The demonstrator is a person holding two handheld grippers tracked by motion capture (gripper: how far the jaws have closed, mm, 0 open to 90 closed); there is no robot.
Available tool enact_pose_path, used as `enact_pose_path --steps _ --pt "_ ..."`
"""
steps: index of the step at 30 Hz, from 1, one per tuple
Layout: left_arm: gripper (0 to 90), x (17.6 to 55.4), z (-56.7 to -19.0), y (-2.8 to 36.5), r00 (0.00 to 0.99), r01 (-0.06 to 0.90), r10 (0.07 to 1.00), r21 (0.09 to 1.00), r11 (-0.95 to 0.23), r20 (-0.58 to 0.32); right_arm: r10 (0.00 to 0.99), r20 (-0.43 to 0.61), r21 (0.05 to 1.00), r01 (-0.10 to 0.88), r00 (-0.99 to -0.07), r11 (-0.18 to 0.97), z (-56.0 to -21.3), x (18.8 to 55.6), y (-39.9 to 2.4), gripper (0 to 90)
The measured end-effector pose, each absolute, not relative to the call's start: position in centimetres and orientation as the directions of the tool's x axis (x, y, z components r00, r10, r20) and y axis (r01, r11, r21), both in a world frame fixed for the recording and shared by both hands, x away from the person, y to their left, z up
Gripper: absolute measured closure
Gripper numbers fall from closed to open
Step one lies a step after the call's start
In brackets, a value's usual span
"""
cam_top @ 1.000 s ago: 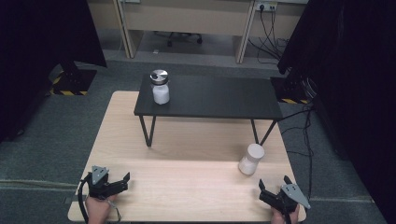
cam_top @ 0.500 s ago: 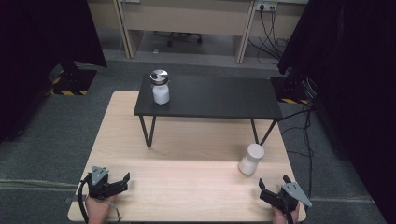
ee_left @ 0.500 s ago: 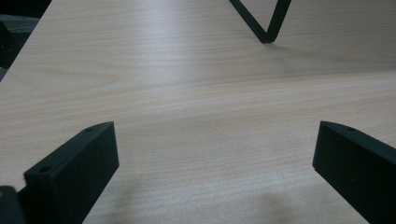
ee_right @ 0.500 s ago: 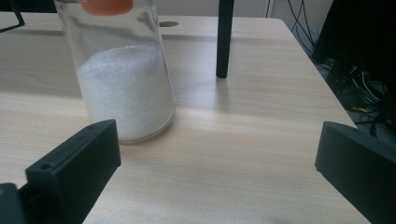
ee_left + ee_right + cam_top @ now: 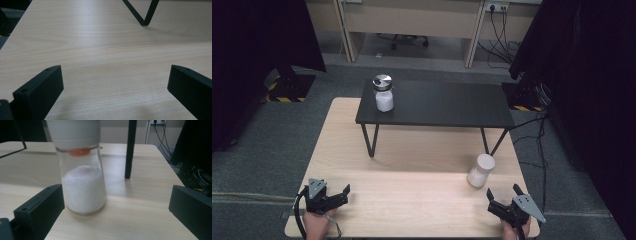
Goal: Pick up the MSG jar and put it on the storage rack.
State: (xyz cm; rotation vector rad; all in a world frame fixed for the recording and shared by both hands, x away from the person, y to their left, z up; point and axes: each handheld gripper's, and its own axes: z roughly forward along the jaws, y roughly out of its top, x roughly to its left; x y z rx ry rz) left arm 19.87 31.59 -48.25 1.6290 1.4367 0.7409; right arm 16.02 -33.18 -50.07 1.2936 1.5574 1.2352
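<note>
A glass jar with a white lid point(image 5: 480, 170) stands on the wooden table point(image 5: 412, 200) at the right, half full of white powder. My right gripper point(image 5: 502, 193) is open just in front of it; in the right gripper view the jar point(image 5: 82, 170) stands ahead of the jaws, left of centre, untouched. A second jar with a metal lid point(image 5: 383, 93) stands on the left end of the small black table point(image 5: 442, 105). My left gripper point(image 5: 341, 194) rests open at the near left of the wooden table, with bare wood point(image 5: 112, 70) between its jaws.
The black table's thin metal legs point(image 5: 370, 140) stand on the wooden table; one leg point(image 5: 130, 147) rises just behind the white-lidded jar. Grey carpet surrounds the table, with cables point(image 5: 539, 130) on the floor at the right and dark curtains on both sides.
My right gripper has shifted slightly on the near right of the table. The left gripper and both jars have stayed put.
</note>
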Motion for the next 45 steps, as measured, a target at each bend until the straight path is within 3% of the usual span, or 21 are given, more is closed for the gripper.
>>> enact_pose_path --steps 17,45 --pt "0.0 19.9 -48.3 31.6 0.187 0.497 0.979 0.867 -0.025 -0.079 0.961 0.031 0.977 0.213 -0.274 0.029 -49.3 17.7 -31.2 0.3" --pt "0.0 19.9 -48.3 31.5 0.190 0.494 0.979 0.869 -0.030 -0.075 0.953 0.053 0.984 0.175 -0.297 0.000 -48.4 20.4 -30.7 0.3"
